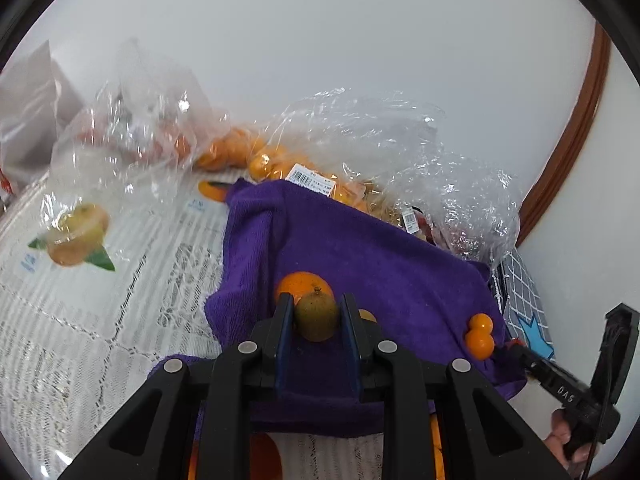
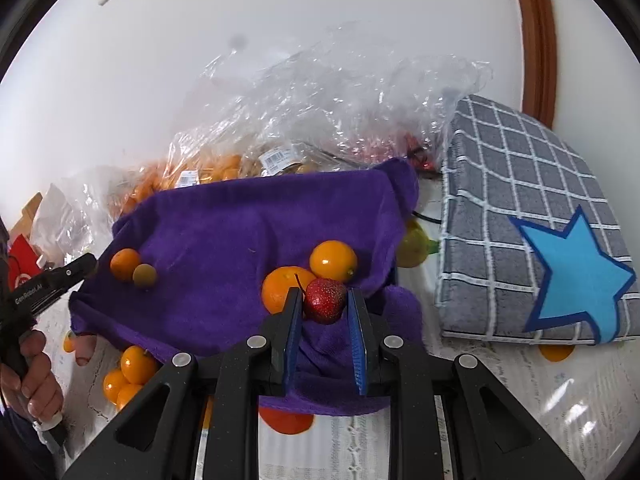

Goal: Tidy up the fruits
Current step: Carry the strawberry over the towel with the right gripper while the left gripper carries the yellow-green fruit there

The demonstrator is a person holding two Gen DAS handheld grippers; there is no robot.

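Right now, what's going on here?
A person is sorting fruit onto a purple towel, one claw in each hand. The left claw grips a small brownish-green fruit; the right claw brackets a red fruit beside two oranges. Bagged fruit waits behind.

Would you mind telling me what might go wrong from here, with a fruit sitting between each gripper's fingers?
1. The left gripper brackets a round greenish-brown fruit touching an orange; it may squirt out or nudge the orange across the purple towel.
2. The right gripper brackets a small red fruit with visible gaps beside the pads, so it could slip.
3. Two small oranges lie near the towel's edge and may roll off.
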